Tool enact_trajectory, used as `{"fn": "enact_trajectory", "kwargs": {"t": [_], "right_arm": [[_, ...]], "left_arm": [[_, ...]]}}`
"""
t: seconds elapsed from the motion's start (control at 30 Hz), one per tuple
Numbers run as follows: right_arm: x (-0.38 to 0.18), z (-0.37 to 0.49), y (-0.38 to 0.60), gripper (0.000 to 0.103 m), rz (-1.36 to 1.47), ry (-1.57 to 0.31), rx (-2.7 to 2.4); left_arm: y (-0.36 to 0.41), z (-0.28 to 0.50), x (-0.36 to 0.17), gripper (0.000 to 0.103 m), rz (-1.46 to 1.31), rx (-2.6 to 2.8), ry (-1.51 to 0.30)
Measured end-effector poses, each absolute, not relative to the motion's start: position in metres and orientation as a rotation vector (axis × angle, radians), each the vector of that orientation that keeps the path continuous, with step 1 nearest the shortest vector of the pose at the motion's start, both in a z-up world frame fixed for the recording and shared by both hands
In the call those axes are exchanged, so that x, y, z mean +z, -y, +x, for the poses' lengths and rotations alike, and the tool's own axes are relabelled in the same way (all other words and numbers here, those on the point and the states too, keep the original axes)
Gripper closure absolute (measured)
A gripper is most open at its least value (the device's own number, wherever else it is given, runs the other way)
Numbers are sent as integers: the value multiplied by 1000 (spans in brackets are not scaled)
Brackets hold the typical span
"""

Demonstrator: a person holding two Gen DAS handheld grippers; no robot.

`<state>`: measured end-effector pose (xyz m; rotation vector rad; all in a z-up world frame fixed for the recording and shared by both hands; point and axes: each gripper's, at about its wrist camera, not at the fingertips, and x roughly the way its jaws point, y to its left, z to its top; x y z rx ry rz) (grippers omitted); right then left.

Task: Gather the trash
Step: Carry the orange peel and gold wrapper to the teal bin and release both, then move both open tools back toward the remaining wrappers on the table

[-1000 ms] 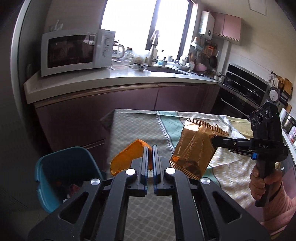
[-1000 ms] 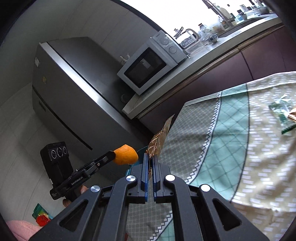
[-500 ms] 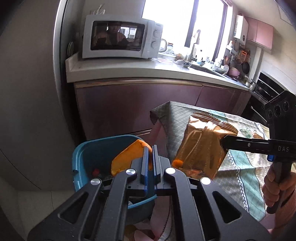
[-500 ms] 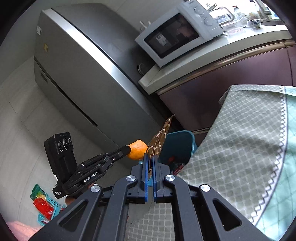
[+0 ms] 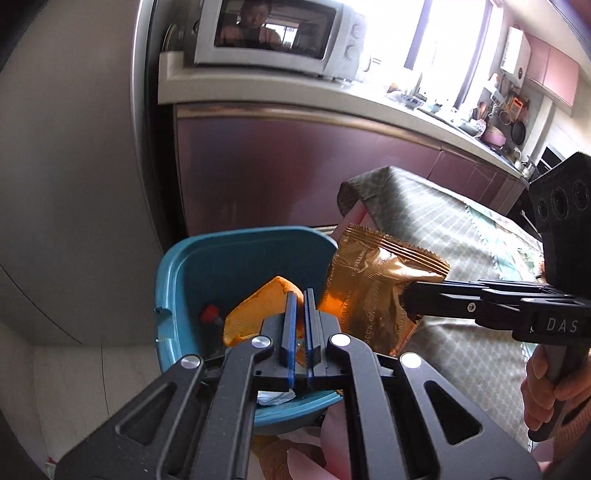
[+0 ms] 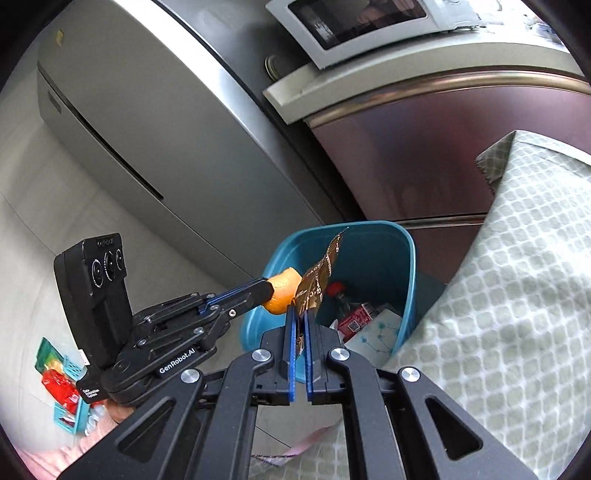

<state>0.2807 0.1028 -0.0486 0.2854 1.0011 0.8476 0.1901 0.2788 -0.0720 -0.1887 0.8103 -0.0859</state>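
Note:
My left gripper (image 5: pixel 300 295) is shut on a piece of orange peel (image 5: pixel 255 312) and holds it over the blue trash bin (image 5: pixel 177 266). My right gripper (image 6: pixel 300 312) is shut on a gold-brown snack wrapper (image 6: pixel 319 275) at the bin's near rim (image 6: pixel 408 258). In the left wrist view the wrapper (image 5: pixel 373 291) hangs from the right gripper (image 5: pixel 410 304) just right of the bin. In the right wrist view the left gripper (image 6: pixel 267 291) holds the peel (image 6: pixel 282 291) above the bin's left rim. The bin holds several pieces of trash (image 6: pixel 360 315).
A table with a patterned green-and-beige cloth (image 6: pixel 517 295) stands right of the bin. A grey fridge (image 6: pixel 147 122) and a maroon cabinet (image 5: pixel 295 170) with a microwave (image 5: pixel 273 33) stand behind it. Colourful packets (image 6: pixel 62 387) lie on the floor at the left.
Both grippers have swung left from over the table to the blue bin, carrying the peel and the wrapper. The bin now sits directly under the peel.

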Motion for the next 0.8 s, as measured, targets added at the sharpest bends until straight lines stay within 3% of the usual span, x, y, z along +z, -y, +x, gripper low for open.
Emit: {"fn": "enact_trajectory", "kwargs": {"t": [0.23, 0.33, 0.7, 0.8], "right_arm": [[-72, 292, -115, 86, 274, -1070, 788], [-77, 292, -109, 87, 280, -1071, 775], [-57, 261, -67, 73, 308, -985, 793], [-45, 245, -45, 70, 318, -934, 788]], "left_arm": [[-283, 202, -92, 97, -214, -66, -847], [-279, 202, -95, 94, -218, -70, -846], [-238, 180, -73, 87, -172, -160, -772], [-219, 170, -63, 80, -158, -210, -736]]}}
